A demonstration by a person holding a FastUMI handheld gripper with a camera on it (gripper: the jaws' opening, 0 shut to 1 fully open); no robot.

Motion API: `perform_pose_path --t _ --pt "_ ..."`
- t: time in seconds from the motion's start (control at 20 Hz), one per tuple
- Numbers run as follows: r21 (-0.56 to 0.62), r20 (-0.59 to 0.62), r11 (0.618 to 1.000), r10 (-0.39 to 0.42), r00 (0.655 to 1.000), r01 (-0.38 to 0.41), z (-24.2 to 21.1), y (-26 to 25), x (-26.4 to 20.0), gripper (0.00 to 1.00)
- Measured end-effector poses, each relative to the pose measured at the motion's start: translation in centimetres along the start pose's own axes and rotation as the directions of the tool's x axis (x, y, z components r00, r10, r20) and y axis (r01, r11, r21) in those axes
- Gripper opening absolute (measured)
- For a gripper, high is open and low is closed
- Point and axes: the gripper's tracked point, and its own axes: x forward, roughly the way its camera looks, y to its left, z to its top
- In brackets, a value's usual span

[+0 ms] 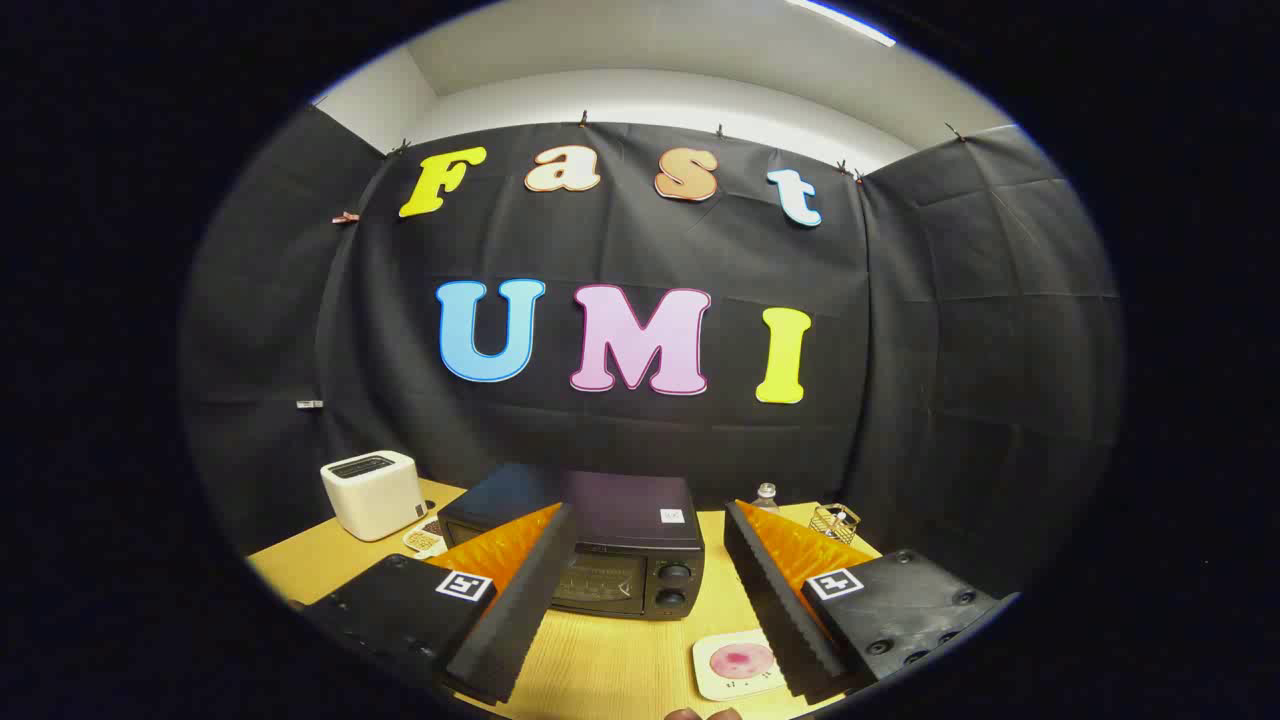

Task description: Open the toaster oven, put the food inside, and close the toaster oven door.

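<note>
Toaster oven [620,555] x1, door closed; gripper [640,590] fingers spread wide w/ nothing between (1 white toaster [372,492] nearby).

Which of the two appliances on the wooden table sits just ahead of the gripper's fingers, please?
The black toaster oven, door closed, just beyond the open gripper; the white pop-up toaster stands off to its side.

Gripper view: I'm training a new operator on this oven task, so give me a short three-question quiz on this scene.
1. True or false: the toaster oven door is already open.
2. The gripper fingers are: A) shut on the oven handle, B) open, apart, with nothing between them, C) shut on the coaster.
3. Fill in: the white toaster stands on the table beside the oven, on the same side as the ____ finger.

Key: 1 false, it looks closed. 2 B. 3 left.
</note>
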Motion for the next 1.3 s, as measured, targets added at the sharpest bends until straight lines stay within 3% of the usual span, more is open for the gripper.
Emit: perform_pose_path --t 0.95,1.3 --pt "0.012 -0.065 0.996 0.086 0.994 -0.085 -2.6 5.8 1.3 0.98" --pt "0.031 -0.066 0.996 0.081 0.995 -0.079 -2.8 8.6 3.5 0.98"
